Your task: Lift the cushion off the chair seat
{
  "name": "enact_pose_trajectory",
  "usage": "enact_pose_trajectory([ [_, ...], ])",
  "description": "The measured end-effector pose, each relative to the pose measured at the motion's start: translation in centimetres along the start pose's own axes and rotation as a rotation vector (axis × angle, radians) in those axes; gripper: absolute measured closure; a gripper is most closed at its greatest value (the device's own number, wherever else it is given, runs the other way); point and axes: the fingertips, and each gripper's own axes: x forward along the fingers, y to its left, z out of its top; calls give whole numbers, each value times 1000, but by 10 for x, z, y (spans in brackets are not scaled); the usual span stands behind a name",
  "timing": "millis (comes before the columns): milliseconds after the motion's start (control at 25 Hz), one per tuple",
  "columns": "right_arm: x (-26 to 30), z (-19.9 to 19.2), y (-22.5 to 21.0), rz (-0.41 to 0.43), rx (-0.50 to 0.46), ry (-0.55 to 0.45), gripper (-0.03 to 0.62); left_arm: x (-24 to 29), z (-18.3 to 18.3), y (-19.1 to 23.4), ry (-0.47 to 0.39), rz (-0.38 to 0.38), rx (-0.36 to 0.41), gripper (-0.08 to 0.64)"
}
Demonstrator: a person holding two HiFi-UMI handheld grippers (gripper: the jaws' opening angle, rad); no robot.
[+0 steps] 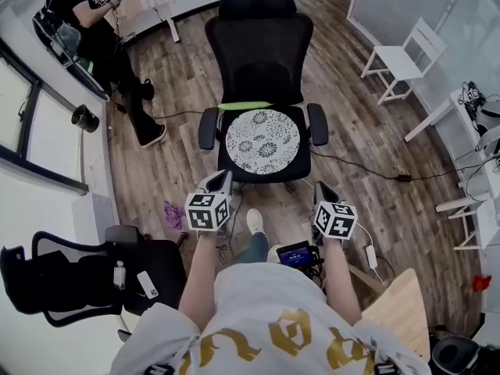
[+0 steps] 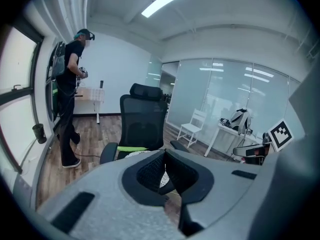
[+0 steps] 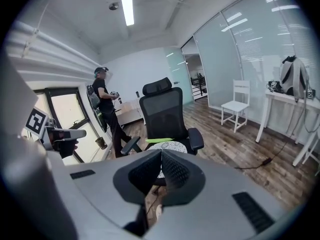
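Observation:
A round white cushion [image 1: 262, 141] with a dark flower pattern lies flat on the seat of a black mesh office chair [image 1: 258, 45]. Both grippers hover in front of the chair, short of the seat and touching nothing. My left gripper [image 1: 223, 180] is shut and empty, off the seat's front left corner. Off the front right corner, my right gripper [image 1: 323, 191] is also shut and empty. In the left gripper view the closed gripper [image 2: 164, 156] hides most of the cushion [image 2: 131, 154]. The right gripper view shows the cushion [image 3: 169, 146] just above the closed gripper [image 3: 161, 156].
A person [image 1: 94, 22] stands at the far left by a small table. A second black chair [image 1: 78, 280] is at my lower left. A white chair [image 1: 406, 57] and white desks stand to the right. Cables [image 1: 367, 166] cross the wood floor. A wooden tabletop corner [image 1: 398, 303] is at my right.

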Motion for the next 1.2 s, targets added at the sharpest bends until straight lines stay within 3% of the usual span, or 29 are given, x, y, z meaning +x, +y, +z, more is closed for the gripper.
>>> enact_pose_trajectory([
  [320,66,16,-21,-38,51,52,580,68,15,42,29,-13,-36,550],
  [760,201,90,-17,-55,79,74,580,177,79,139,67,0,-62,550],
  [1040,235,118,-23,-105,69,68,580,224,104,178,70,-7,-77,551],
  [1200,239,125,-26,-113,125,46,580,237,107,201,70,13,-113,549],
])
